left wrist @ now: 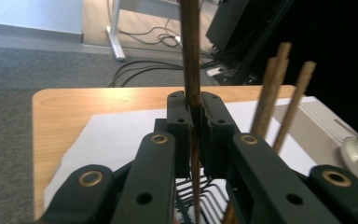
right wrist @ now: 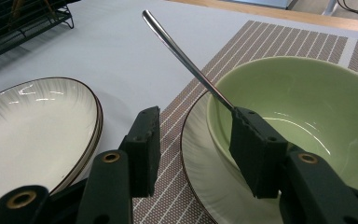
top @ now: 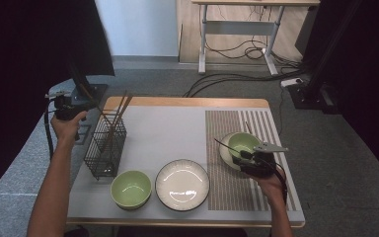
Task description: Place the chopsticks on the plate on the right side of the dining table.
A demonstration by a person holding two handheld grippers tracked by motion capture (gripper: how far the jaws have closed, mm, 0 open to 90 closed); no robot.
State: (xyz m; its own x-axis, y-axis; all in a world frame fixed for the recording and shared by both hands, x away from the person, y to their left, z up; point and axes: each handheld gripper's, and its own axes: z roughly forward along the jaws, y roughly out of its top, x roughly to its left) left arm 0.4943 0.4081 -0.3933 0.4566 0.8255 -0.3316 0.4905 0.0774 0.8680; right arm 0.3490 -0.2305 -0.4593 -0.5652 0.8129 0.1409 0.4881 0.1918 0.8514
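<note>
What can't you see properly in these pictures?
- Chopstick in the left gripper: its top is cut off by the left gripper view's edge, its bottom hidden behind the jaws.
- Spoon bowl end: hidden behind the right gripper's jaw in the right gripper view.
- Basket bottom: too small in the high view.

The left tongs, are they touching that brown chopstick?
Touching. In the left gripper view the left tongs are shut on the chopstick, both jaws pressed against it.
</note>
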